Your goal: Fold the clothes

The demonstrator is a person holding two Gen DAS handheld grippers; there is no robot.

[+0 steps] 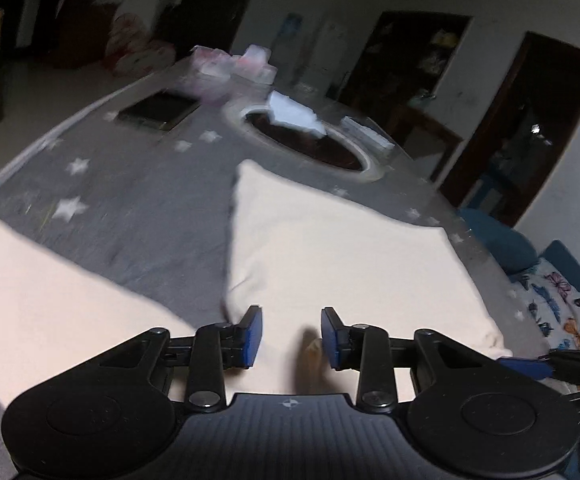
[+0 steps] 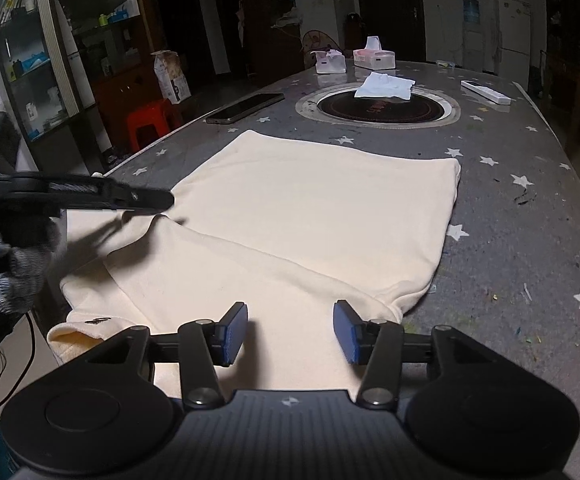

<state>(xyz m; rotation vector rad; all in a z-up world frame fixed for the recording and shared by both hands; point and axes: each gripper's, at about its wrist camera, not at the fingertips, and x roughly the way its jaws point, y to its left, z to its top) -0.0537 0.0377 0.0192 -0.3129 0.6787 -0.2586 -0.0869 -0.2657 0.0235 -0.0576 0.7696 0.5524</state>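
Cream garment (image 2: 290, 232) lies flat on the starry grey table (image 2: 529, 240), partly folded. Both claws hover over it, left gripper (image 1: 291, 334) and right gripper (image 2: 290, 330), jaws apart, empty. A grab through one layer only could drag the fold crooked. The small dark label (image 2: 98, 321) is probably writing, unreadable.

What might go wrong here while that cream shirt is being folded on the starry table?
Three risks, judging from this moment:
1. Both the left gripper and the right gripper are open above the cream shirt; closing could pinch several layers and ruin the fold.
2. The shirt's near corner seems to hang past the table edge and might drag the garment off.
3. A wide fold may brush the phone.
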